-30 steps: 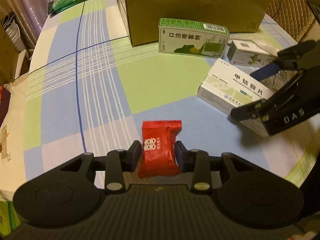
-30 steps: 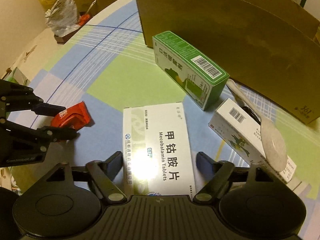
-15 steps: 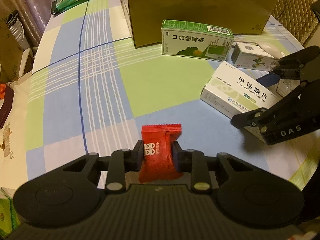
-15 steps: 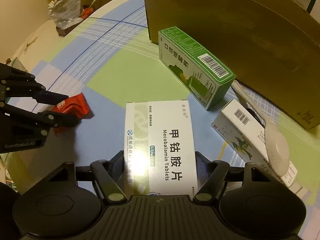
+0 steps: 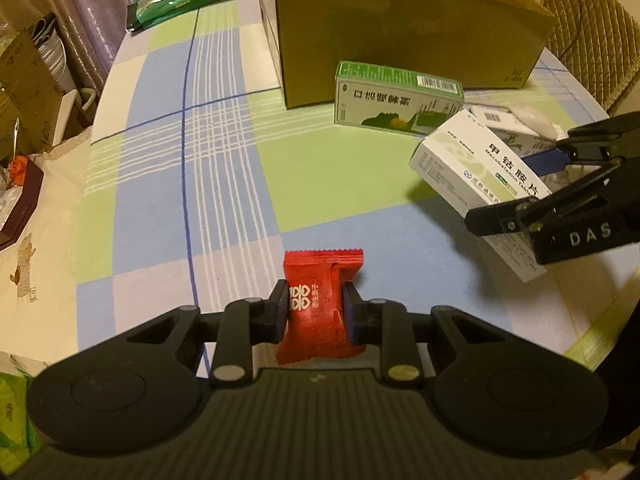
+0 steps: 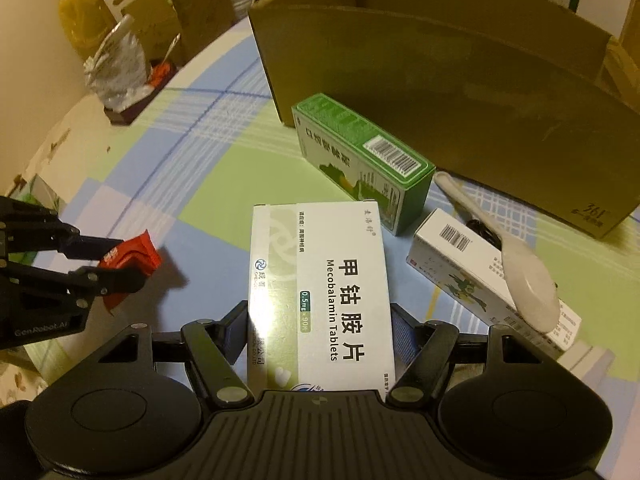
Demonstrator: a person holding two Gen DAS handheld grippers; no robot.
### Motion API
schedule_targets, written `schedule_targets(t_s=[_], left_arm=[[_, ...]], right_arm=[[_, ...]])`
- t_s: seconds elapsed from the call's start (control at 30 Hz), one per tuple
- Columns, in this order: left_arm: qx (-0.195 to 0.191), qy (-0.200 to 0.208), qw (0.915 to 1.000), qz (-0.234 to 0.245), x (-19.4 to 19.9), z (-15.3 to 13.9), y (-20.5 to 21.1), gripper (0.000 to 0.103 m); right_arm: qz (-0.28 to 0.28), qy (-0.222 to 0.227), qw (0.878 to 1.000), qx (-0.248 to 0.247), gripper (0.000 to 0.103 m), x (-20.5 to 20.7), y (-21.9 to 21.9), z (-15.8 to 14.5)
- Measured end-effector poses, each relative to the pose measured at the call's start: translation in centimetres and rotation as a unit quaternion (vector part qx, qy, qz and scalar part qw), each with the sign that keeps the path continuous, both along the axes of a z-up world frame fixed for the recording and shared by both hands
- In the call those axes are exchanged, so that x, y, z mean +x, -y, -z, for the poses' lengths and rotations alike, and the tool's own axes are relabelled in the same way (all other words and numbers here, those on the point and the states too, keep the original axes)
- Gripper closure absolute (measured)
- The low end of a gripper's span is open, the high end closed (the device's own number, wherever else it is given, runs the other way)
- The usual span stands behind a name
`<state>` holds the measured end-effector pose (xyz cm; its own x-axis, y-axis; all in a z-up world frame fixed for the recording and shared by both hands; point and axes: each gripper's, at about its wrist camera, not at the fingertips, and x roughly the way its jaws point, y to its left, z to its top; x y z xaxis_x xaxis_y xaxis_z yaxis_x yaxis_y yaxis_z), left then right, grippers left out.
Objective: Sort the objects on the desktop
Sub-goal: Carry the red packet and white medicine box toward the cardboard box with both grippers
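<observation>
Checked tablecloth (image 5: 168,184); quilted chair (image 5: 592,28) (far right); crumpled bag (image 6: 116,68) off-table.

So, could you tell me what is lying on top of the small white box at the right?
A pale plastic spoon lies bowl-down across the small white box, its handle pointing at the cardboard box. The print beneath the bowl is covered.

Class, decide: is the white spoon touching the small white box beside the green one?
Touching. In the right wrist view the spoon has its bowl resting on top of the small white box, with no gap between them.

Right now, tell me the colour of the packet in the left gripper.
Red, with a white emblem; the packet shows best in the left wrist view.
</observation>
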<state>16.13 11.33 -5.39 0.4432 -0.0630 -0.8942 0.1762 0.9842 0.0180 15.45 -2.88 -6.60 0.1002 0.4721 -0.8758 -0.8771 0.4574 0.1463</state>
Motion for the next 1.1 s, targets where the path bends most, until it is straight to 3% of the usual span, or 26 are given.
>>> schedule_targets(t_s=[0.33,0.67,1.1], left_arm=[[0.006,0.024,0.9997,-0.006,-0.7,-3.9,2.3,0.08],[-0.002,0.05,0.9986,0.018,-1.2,-7.4,6.8,0.08],[-0.005,0.061,0.9972,0.043,0.1,-9.2,10.3,0.08]], right_arm=[[0.011,0.022,0.999,0.036,0.035,-1.0,2.0,-4.4],[0.058,0.047,0.995,0.066,0.035,0.9,7.5,-8.8],[0.103,0.058,0.99,0.075,0.035,3.9,12.6,-11.0]])
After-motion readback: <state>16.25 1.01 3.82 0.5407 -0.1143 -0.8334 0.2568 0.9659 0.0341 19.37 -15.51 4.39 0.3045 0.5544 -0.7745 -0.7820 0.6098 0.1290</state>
